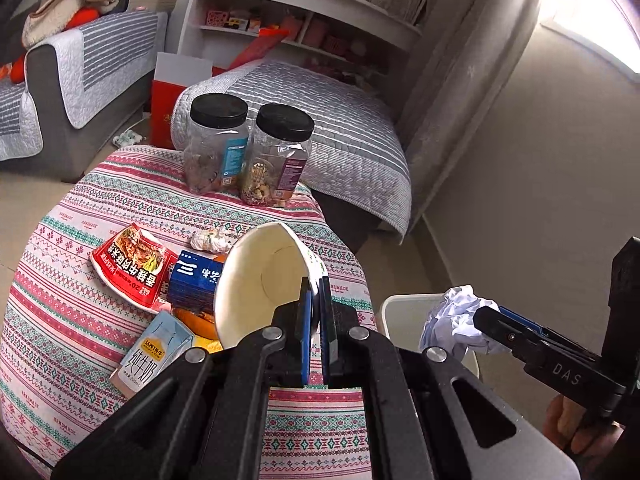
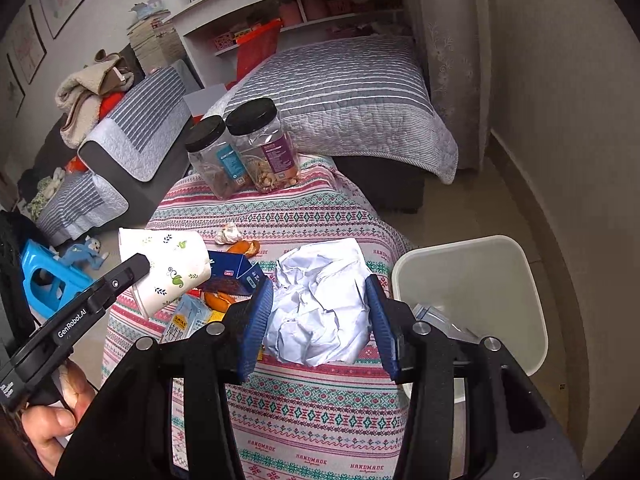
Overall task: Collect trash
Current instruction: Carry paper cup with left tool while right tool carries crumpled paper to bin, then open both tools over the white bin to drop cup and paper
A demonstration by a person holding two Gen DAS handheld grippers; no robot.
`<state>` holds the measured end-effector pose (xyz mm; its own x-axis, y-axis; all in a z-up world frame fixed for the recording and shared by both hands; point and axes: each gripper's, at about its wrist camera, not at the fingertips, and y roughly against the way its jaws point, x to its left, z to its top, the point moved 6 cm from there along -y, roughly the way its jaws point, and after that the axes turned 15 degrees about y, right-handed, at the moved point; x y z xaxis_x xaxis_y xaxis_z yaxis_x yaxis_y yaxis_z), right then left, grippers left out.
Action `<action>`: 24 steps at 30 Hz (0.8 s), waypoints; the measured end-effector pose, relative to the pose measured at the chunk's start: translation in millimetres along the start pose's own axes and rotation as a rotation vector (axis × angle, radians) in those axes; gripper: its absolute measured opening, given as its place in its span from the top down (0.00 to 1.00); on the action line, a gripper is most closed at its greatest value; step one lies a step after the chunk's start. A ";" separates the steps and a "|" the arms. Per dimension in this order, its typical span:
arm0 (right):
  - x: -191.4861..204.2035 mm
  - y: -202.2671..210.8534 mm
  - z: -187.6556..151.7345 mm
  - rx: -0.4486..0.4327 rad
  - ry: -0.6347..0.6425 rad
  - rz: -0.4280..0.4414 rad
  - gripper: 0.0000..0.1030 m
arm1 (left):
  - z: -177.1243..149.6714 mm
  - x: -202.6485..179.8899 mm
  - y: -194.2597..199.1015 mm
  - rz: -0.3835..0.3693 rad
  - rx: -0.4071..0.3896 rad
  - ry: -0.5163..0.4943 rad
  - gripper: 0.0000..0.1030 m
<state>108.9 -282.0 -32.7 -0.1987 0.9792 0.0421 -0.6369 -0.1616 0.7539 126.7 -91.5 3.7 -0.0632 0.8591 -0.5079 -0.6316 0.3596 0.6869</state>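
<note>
My left gripper (image 1: 317, 312) is shut on the rim of a white paper cup (image 1: 260, 280), tilted above the patterned tablecloth; the cup also shows in the right wrist view (image 2: 172, 268). My right gripper (image 2: 320, 312) is shut on a crumpled white paper ball (image 2: 320, 304), held near the table's right edge beside a white trash bin (image 2: 480, 280). The paper ball (image 1: 456, 320) hangs over the bin (image 1: 400, 312) in the left wrist view. On the table lie a red food wrapper (image 1: 132, 264), a blue carton (image 1: 196, 284), a milk carton (image 1: 152, 352), orange peel (image 1: 196, 320) and a small crumpled wad (image 1: 210, 239).
Two clear jars with black lids (image 1: 248, 152) stand at the table's far edge. A grey quilted bed (image 1: 340, 132) lies behind, a sofa (image 1: 60, 92) to the left, a shelf (image 1: 300, 20) at the back. The bin holds some clear plastic (image 2: 436, 316).
</note>
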 end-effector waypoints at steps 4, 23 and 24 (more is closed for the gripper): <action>-25.1 6.4 -6.5 -0.002 -0.044 -0.027 0.56 | -11.5 -10.9 -20.8 -0.019 0.049 0.015 0.97; -131.1 -3.0 -50.0 0.111 -0.188 -0.195 0.54 | -116.1 -110.1 -123.2 -0.247 0.338 0.117 0.97; -134.5 -4.6 -51.8 0.123 -0.191 -0.210 0.50 | -122.0 -112.1 -129.2 -0.265 0.363 0.128 0.95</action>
<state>99.9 -419.4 -75.8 0.0789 0.9968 -0.0091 -0.5521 0.0513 0.8322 121.1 -278.7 -91.5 -0.0453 0.6772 -0.7344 -0.3292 0.6840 0.6510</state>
